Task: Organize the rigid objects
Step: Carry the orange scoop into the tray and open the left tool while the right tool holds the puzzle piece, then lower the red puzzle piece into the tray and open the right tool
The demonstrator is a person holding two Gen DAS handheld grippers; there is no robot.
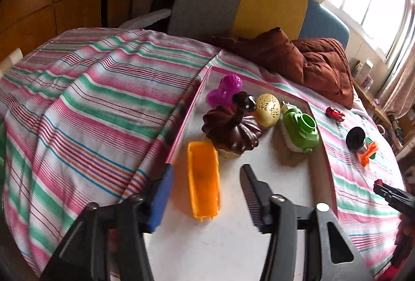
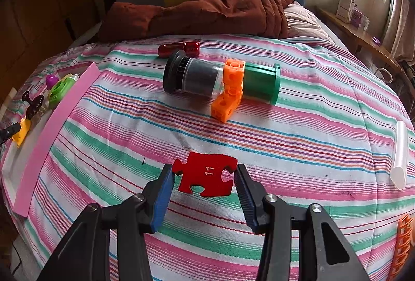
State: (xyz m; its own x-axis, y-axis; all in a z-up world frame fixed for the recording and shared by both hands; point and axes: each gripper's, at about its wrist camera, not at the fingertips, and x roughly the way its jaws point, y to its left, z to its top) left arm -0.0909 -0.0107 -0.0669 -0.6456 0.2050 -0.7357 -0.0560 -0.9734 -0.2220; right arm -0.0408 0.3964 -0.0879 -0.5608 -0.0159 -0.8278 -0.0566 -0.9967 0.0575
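My left gripper (image 1: 205,190) is open over the pink-rimmed white tray (image 1: 285,177), its fingers on either side of an orange trough-shaped piece (image 1: 203,177) that lies in the tray. The tray also holds a dark brown ridged piece (image 1: 230,129), a purple toy (image 1: 225,91), a yellow egg-shaped piece (image 1: 268,110) and a green part (image 1: 301,129). My right gripper (image 2: 205,177) is shut on a red puzzle piece marked 11 (image 2: 206,174), held just above the striped bedcover.
On the striped cover (image 2: 311,125) lie a black-capped clear jar (image 2: 192,76), an orange block (image 2: 229,90), a green cylinder (image 2: 262,84), a dark red capsule (image 2: 180,49) and a clear tube (image 2: 400,154). A brown quilt (image 2: 220,6) lies behind. An orange lattice piece (image 2: 403,244) shows at the right edge.
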